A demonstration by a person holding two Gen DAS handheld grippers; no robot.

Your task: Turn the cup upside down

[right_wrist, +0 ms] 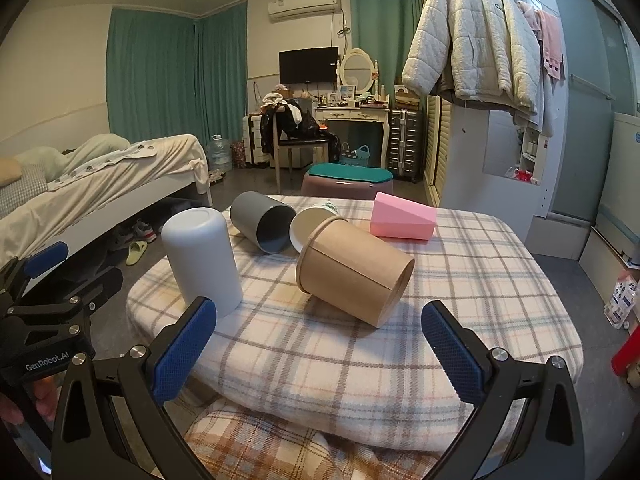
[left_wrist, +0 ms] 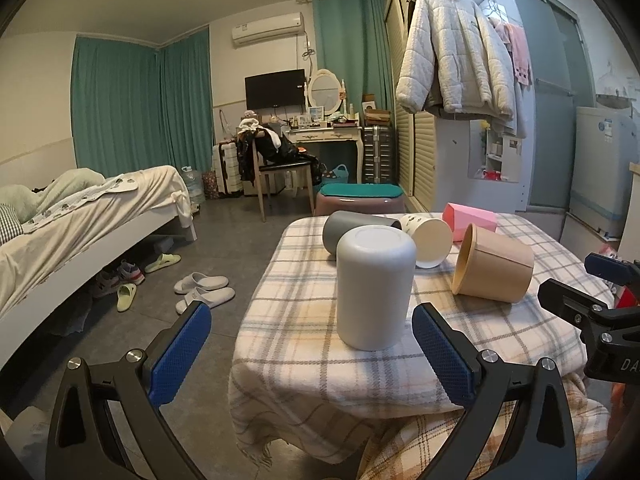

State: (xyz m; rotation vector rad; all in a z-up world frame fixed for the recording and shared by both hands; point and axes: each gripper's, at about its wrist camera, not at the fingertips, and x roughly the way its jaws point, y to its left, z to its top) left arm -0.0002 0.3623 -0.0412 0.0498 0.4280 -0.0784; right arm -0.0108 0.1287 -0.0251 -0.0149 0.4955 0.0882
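A bed (left_wrist: 80, 216) with rumpled cream sheets lay at the far left, slippers (left_wrist: 204, 290) on the grey tiled floor beside it. The left gripper (left_wrist: 312, 344) hung wide open, its blue, cross-hatched rubber pads (left_wrist: 180, 354) spread well apart and holding nothing; the white cup stood just ahead of the gap between them. That white cup (left_wrist: 374, 286), a smooth matte cylinder with rounded shoulders, stood upside down on the tablecloth (left_wrist: 312, 384), its flat base facing up. The cloth was soft woven fabric in a cream plaid with grey and orange lines, draped over a rounded table.

Behind the white cup lay a grey cup (right_wrist: 262, 222) on its side, plastic-looking, its dark open mouth turned toward the right-wrist camera. Next to it a white paper cup (right_wrist: 306, 222) lay tipped over, just touching a brown cup (right_wrist: 354, 270) of kraft cardboard with a rolled rim and a visible side seam, also on its side. Farther back right rested a pink cup (right_wrist: 402, 216) with flat angular facets, lying down, apart from the rest.

The right gripper (right_wrist: 320, 344) was likewise opened wide and empty, its textured blue pads (right_wrist: 454, 354) flanking the brown cup from the near side without touching it. A quilted white jacket (right_wrist: 476, 36) hung at the upper right.
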